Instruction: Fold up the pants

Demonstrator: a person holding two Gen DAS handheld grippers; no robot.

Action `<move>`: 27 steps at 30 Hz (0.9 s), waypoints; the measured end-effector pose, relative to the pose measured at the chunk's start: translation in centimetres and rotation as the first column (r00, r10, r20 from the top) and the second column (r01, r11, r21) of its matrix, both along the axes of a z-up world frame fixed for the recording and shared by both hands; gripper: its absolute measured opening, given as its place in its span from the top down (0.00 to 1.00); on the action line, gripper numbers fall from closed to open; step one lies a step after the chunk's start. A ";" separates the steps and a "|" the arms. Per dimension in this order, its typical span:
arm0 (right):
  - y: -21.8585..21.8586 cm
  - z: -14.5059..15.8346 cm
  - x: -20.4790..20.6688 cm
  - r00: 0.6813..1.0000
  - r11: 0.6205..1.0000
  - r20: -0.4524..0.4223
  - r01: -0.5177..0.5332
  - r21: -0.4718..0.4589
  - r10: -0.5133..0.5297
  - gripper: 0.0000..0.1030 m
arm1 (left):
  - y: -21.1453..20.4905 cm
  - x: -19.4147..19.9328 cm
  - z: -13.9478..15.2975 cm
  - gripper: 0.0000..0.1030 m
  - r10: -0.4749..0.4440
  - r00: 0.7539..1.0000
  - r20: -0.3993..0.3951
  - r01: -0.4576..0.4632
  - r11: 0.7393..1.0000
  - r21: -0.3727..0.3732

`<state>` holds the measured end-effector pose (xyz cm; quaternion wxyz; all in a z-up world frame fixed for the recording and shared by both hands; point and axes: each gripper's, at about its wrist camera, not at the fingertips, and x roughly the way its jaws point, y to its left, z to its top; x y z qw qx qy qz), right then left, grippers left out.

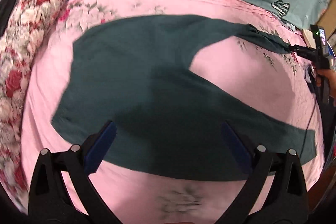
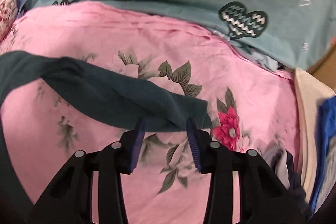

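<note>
Dark teal cotton pants (image 1: pixel 136 77) lie spread; right gripper (image 2: pixel 166 122) jaws straddle the hem, ungripped, left gripper (image 1: pixel 168 127) gapes wide above.

My left gripper (image 1: pixel 168 129) hides part of the pants (image 1: pixel 136 77) beneath its fingers. In the right wrist view the pants (image 2: pixel 105 93) run off the left edge. Right of the pants, the clothes pile (image 2: pixel 294 161) is blurred and cut off. I cannot tell if my right gripper (image 2: pixel 166 125) touches the cloth.
</note>
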<state>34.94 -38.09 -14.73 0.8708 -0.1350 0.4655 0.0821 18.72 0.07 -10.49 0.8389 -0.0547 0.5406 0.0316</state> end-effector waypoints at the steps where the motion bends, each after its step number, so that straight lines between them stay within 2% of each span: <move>1: -0.3 -0.6 0.7 1.000 1.000 -0.010 -0.023 0.014 0.023 0.62 | -0.7 -0.1 -0.1 0.02 0.019 1.000 -0.020 -0.019 1.000 -0.007; 3: -0.2 -1.2 1.8 0.997 0.998 -0.041 -0.057 0.027 0.058 0.66 | -1.8 -0.3 -0.2 0.02 0.041 0.998 -0.042 -0.041 0.999 -0.001; 5: -0.3 -1.9 2.7 0.993 0.995 -0.074 -0.092 0.049 0.095 0.74 | -2.4 -0.4 0.1 0.02 0.049 0.998 -0.048 -0.048 0.998 0.027; 7: -0.6 -2.1 3.1 0.988 0.990 -0.084 -0.122 0.067 0.127 0.91 | -3.2 -0.3 0.6 0.02 0.052 0.997 -0.048 -0.049 0.997 0.063; 9: -0.9 -1.4 3.1 0.987 0.988 -0.076 -0.135 0.076 0.141 0.95 | -3.9 0.0 1.3 0.02 0.043 0.998 -0.039 -0.039 0.995 0.095; 13: -3.2 4.9 -0.5 0.988 0.978 0.082 -0.142 0.155 0.131 0.95 | -5.9 0.9 2.5 0.02 0.020 1.000 -0.019 -0.017 0.993 0.119; 15: -4.5 7.3 -3.0 0.981 0.971 0.132 -0.162 0.175 0.140 0.95 | -6.6 1.2 2.9 0.02 0.008 1.000 -0.011 -0.007 0.992 0.127; 17: -5.7 8.7 -6.0 0.973 0.968 0.157 -0.196 0.156 0.171 0.95 | -7.0 1.5 2.9 0.02 0.000 1.000 -0.011 0.001 0.991 0.134; 20: -7.0 7.1 -10.4 0.973 0.968 0.076 -0.224 0.110 0.216 0.95 | -7.3 1.9 2.6 0.02 -0.007 1.000 -0.022 0.010 0.991 0.133; 21: -7.4 5.2 -11.5 0.975 0.970 0.004 -0.224 0.093 0.224 0.93 | -7.3 2.0 2.5 0.02 -0.008 1.000 -0.026 0.011 0.991 0.130; 22: -7.9 3.5 -12.3 0.972 0.972 -0.072 -0.217 0.088 0.223 0.86 | -7.3 2.2 2.2 0.02 -0.008 0.999 -0.035 0.013 0.992 0.125; 24: -9.0 1.4 -13.3 0.970 0.981 -0.155 -0.175 0.082 0.186 0.85 | -7.4 2.5 2.0 0.02 -0.010 0.999 -0.050 0.015 0.993 0.116; 26: -10.6 1.6 -13.3 0.983 0.984 -0.144 -0.090 0.153 0.113 0.85 | -7.6 2.7 2.0 0.02 -0.014 0.999 -0.046 0.019 0.993 0.114; 27: -11.8 2.5 -12.8 0.992 0.975 -0.115 -0.021 0.221 0.048 0.80 | -7.7 2.8 2.0 0.02 -0.017 0.999 -0.045 0.023 0.992 0.121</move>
